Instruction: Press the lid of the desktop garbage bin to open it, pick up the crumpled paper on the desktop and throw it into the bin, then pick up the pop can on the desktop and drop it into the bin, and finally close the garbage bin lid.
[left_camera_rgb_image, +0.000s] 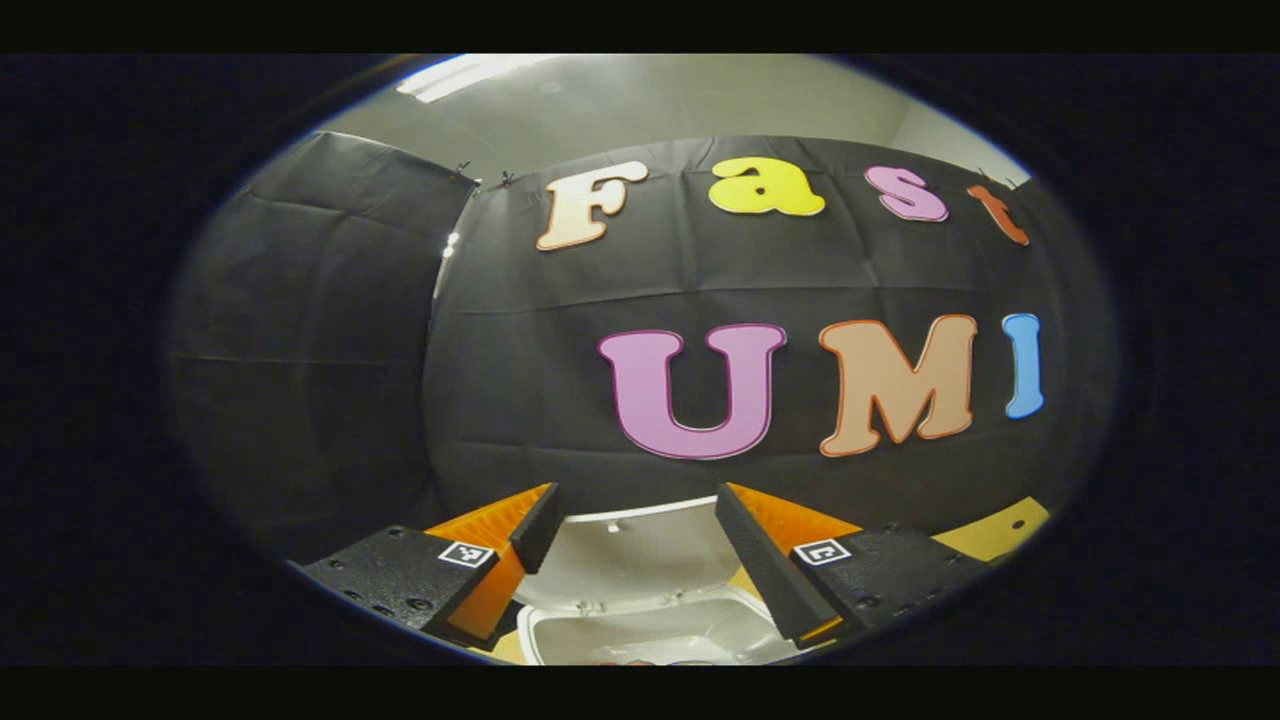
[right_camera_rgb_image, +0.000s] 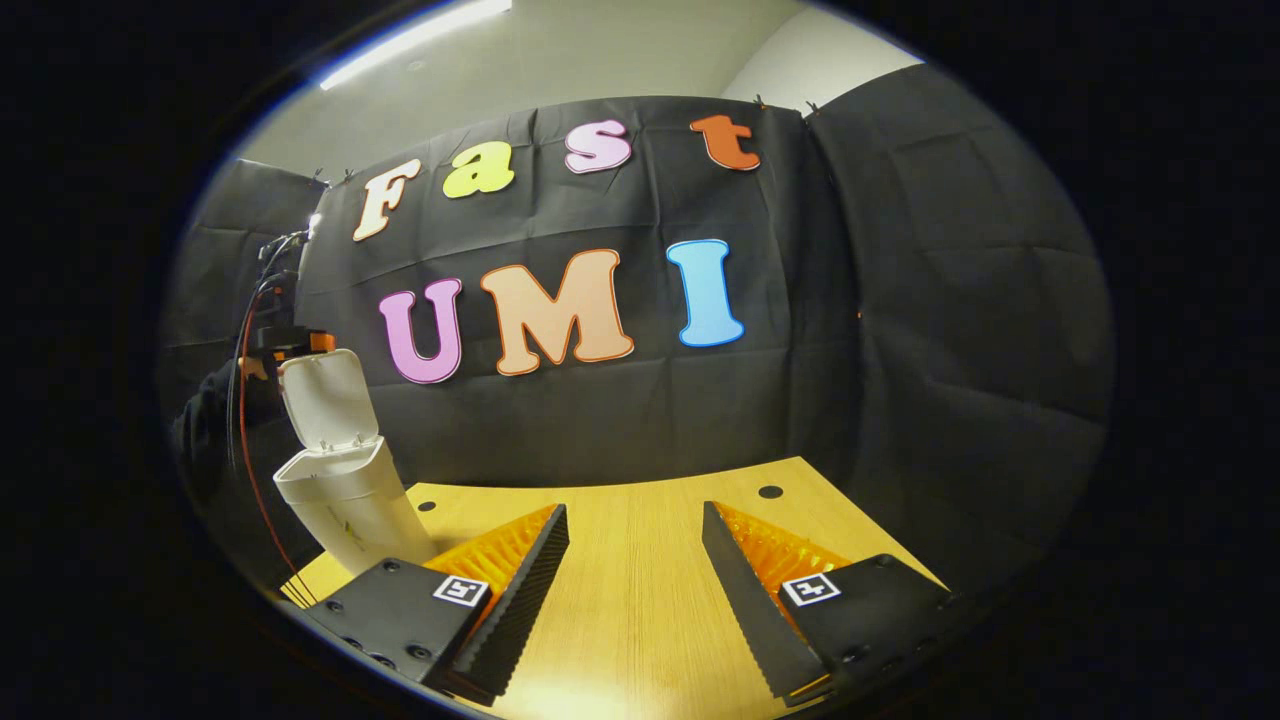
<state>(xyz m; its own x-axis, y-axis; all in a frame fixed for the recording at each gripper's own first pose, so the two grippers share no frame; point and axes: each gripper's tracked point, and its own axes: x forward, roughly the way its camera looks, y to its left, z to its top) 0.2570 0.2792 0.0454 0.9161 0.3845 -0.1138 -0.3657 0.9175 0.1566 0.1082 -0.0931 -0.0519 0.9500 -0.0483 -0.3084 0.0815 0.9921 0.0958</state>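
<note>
Though lid (right_camera_rgb_image: 328, 398) upright, desktop (right_camera_rgb_image: 640, 560) beside bin (right_camera_rgb_image: 345, 505)

My left gripper (left_camera_rgb_image: 633, 545) hung over the white plastic desktop bin (left_camera_rgb_image: 650, 630), lid (left_camera_rgb_image: 625, 555) raised behind its mouth. My right gripper (right_camera_rgb_image: 633, 560) sat above the wooden desktop (right_camera_rgb_image: 640, 520), bin (right_camera_rgb_image: 350, 500) at far left.
</note>
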